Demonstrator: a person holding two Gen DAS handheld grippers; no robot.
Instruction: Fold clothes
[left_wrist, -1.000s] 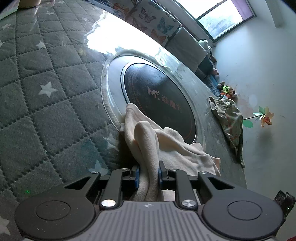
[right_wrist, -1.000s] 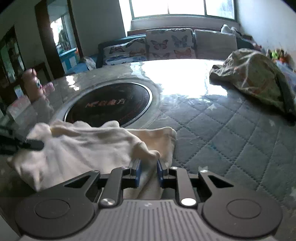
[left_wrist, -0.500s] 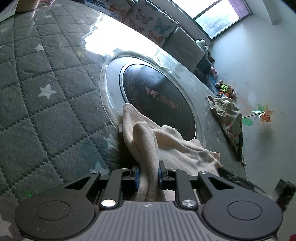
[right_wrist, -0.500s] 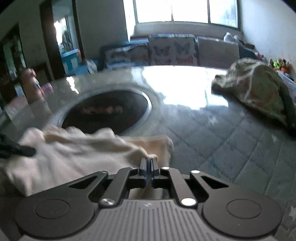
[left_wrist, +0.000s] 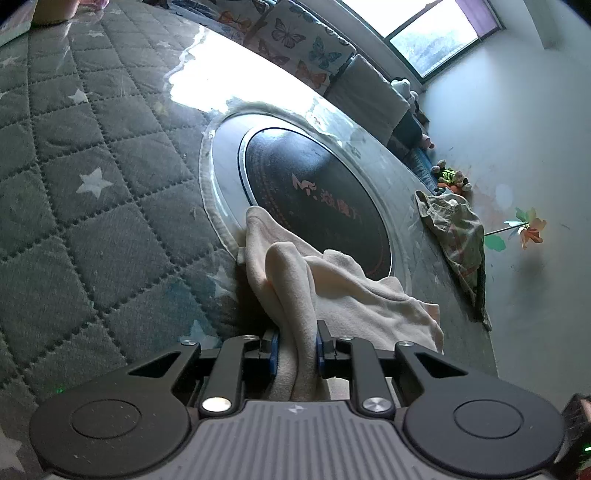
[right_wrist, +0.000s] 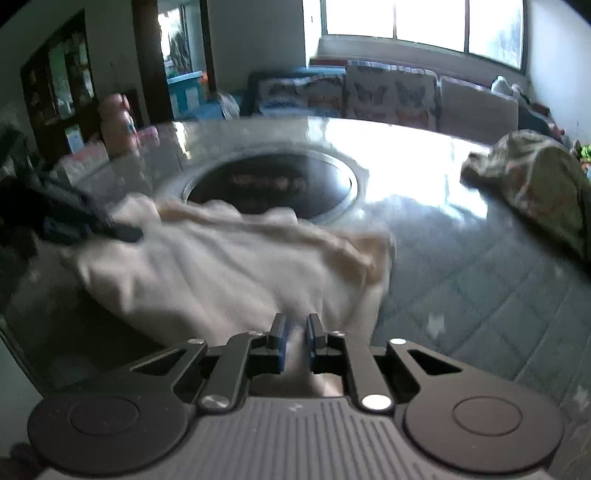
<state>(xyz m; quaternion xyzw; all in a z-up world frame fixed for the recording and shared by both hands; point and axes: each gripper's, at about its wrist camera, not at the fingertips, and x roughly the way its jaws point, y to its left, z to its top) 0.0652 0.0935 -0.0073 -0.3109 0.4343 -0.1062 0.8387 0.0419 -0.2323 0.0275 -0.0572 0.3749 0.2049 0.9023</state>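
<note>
The cream garment (left_wrist: 343, 291) lies bunched in the lower middle of the left wrist view, draped over the near rim of the round dark cooktop (left_wrist: 314, 195) set into the table, with one edge gathered into a thick ridge that runs down between the fingers of our left gripper (left_wrist: 295, 349). That gripper is clenched on this ridge, cloth pressed between both blue pads. In the right wrist view the same garment (right_wrist: 207, 273) spreads across the lower left and centre of the frame, rumpled rather than flat, its far corner reaching toward the cooktop (right_wrist: 273, 184). Our right gripper (right_wrist: 294, 341) sits at the bottom centre with its jaws opening; a narrow gap shows between the pads and pale cloth is seen in it, but the frame is blurred and we judge the pads are not pressing on it. The left gripper (right_wrist: 74, 221) appears as a dark shape at the left edge, biting the garment's far end. As for progress, we judge the fold barely begun: the cloth is wrinkled, has no crisp crease, and only one end is firmly held. Spreading it, bringing the edges together and flattening all remain. Beyond it, the quilted star-patterned table cover (left_wrist: 92, 155) fills the left of the left wrist view, and a second, camouflage-patterned garment (right_wrist: 535, 192) waits unfolded at the right edge of the right wrist view.
</note>
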